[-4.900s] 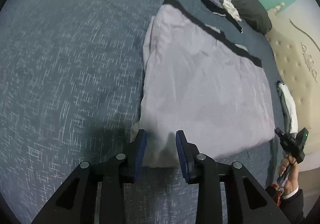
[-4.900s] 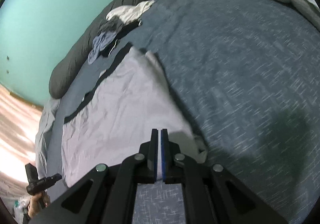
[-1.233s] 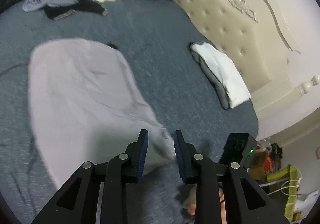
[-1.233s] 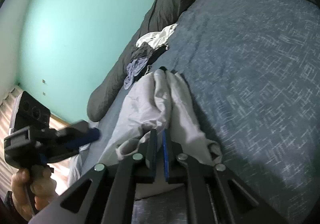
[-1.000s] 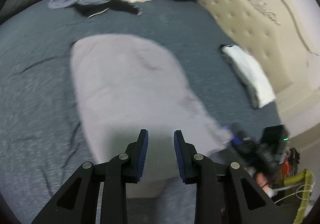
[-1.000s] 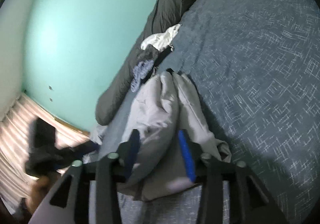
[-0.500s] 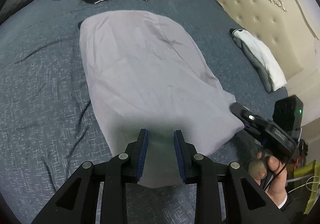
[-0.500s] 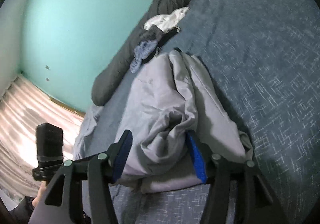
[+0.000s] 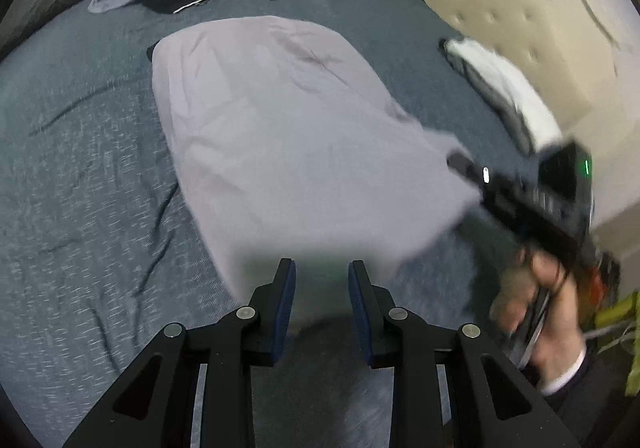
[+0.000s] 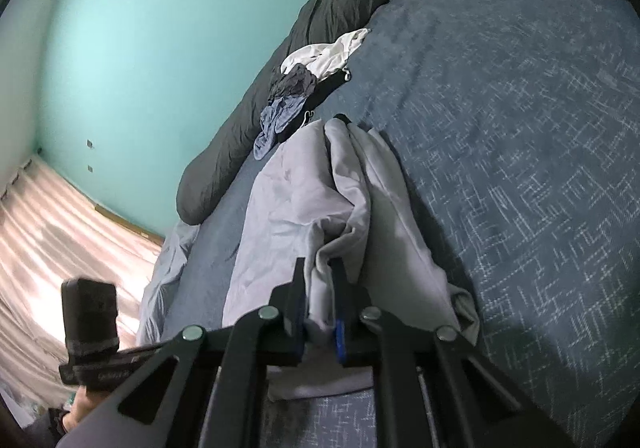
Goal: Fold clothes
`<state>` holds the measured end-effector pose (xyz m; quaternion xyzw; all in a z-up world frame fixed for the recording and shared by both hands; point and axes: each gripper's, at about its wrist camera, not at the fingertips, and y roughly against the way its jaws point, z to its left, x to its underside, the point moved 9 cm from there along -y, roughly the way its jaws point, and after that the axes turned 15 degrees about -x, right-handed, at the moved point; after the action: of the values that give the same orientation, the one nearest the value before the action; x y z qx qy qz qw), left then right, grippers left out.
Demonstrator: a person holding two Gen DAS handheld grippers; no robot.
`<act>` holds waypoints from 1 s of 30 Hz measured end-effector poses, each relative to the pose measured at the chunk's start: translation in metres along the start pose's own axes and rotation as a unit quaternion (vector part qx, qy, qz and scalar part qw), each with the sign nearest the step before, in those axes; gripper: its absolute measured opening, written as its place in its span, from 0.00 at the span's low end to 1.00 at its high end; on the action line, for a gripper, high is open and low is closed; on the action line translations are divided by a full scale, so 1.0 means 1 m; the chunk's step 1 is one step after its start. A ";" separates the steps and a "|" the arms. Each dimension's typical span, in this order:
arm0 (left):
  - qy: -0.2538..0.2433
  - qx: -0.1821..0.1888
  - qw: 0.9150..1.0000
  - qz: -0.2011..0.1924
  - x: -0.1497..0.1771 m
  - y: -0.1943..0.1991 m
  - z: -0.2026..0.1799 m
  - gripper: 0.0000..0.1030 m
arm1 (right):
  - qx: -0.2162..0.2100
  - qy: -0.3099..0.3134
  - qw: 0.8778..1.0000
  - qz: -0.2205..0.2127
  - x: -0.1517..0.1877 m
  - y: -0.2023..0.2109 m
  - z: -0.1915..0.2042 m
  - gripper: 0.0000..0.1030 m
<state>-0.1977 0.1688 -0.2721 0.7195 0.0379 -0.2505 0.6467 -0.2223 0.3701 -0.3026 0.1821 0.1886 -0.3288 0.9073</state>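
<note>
The light grey garment (image 9: pixel 280 136) lies on the blue bed cover (image 9: pixel 80 168), stretching long away from both claws, with the right gripper (image 10: pixel 318 312) pinching its bunched near corner while the left gripper (image 9: pixel 322 288) hangs empty and apart above the near edge.

Right tongs (image 9: pixel 460 164) motion-blurred; grey garment (image 9: pixel 288 136) near edge smeared, corner unclear.
</note>
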 end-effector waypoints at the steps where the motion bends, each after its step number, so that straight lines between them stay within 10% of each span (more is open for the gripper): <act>1: -0.003 -0.006 1.000 0.000 0.005 -0.001 0.001 0.30 | -0.001 -0.004 1.000 -0.001 -0.001 0.001 -0.001 0.09; 30: 0.037 -0.085 0.995 -0.022 0.025 -0.041 0.016 0.50 | -0.013 -0.024 0.999 -0.019 -0.002 0.004 -0.005 0.09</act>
<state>-0.1963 0.1532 -0.3207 0.6696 0.0988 -0.2334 0.6982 -0.2225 0.3763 -0.3052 0.1583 0.1748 -0.3480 0.9073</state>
